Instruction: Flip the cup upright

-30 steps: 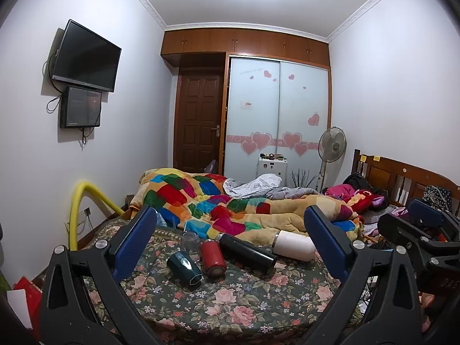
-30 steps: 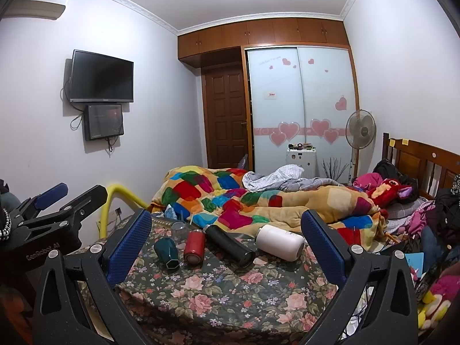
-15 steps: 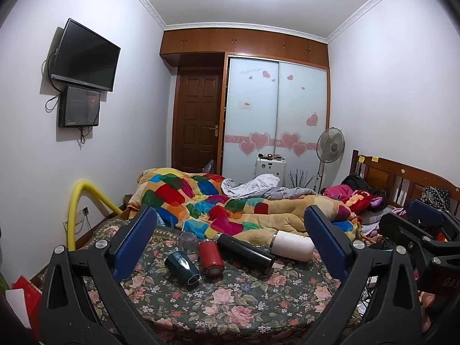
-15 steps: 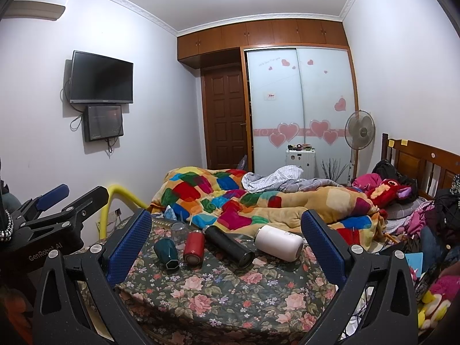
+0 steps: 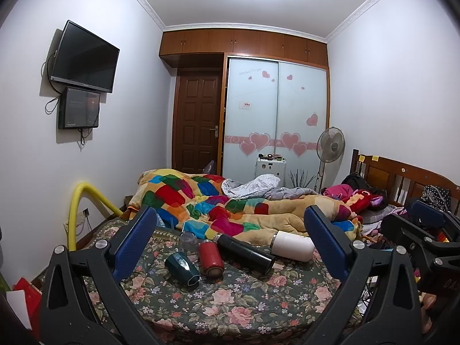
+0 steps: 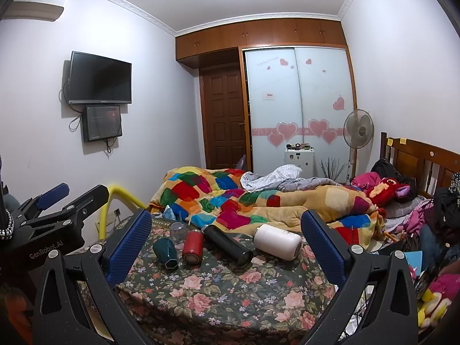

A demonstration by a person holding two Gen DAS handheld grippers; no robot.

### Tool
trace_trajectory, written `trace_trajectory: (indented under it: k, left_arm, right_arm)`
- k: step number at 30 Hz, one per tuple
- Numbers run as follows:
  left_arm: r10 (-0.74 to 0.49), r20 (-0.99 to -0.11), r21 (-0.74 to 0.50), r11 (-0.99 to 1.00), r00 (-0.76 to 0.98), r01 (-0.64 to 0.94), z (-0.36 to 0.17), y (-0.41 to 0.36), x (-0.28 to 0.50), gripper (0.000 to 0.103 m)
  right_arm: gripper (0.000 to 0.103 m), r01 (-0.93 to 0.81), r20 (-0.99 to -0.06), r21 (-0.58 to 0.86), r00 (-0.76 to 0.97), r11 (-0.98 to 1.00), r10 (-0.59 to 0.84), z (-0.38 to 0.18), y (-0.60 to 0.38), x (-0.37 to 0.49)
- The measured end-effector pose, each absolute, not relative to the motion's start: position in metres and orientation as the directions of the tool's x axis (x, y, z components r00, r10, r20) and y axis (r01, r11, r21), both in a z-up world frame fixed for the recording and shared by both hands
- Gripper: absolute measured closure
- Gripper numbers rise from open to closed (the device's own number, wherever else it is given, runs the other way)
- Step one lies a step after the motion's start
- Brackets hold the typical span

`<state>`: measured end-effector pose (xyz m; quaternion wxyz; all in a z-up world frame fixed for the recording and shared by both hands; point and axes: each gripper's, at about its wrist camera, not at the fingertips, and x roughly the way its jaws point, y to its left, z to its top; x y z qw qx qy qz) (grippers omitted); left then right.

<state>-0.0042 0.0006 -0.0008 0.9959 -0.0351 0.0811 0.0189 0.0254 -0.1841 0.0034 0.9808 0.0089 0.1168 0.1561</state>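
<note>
Several cups lie on their sides on the floral bedspread point(image 5: 230, 299): a dark green cup point(image 5: 182, 266) point(image 6: 166, 252), a red cup point(image 5: 210, 257) point(image 6: 192, 246), a long black flask point(image 5: 245, 253) point(image 6: 227, 245) and a white cup point(image 5: 292, 249) point(image 6: 277, 241). A small clear glass point(image 5: 188, 241) point(image 6: 176, 230) stands behind them. My left gripper point(image 5: 230, 240) is open and empty, held back from the cups. My right gripper point(image 6: 227, 238) is open and empty, also short of them. Each gripper shows at the edge of the other's view.
A colourful patchwork quilt point(image 5: 218, 204) is heaped behind the cups. A yellow foam tube point(image 5: 86, 201) arches at the bed's left. A wooden headboard point(image 5: 402, 181) and soft toys are at the right. A fan point(image 5: 330, 146) and wardrobe point(image 5: 276, 115) stand at the back.
Both views have shifted very slightly; the cups sit a touch lower in the left wrist view. Both grippers stay open and nothing on the bed has moved.
</note>
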Motion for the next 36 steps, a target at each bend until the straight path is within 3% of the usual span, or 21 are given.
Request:
trace_trajectory:
  k: [21,36]
  left_arm:
    - [0.048,-0.16,-0.06,0.996,0.986,-0.058,-0.005,0.0,-0.001,0.0]
    - [0.056,-0.223,-0.088,0.993,0.973,-0.077,-0.025,0.015,0.029,0.0]
  right_arm:
    - [0.0,-0.305,-0.235,0.056,0.921,0.951,0.31,0.003,-0.191,0.026]
    - [0.0,-0.298,-0.321,0.046,0.9,0.953,0.297,-0.016,-0.177,0.062]
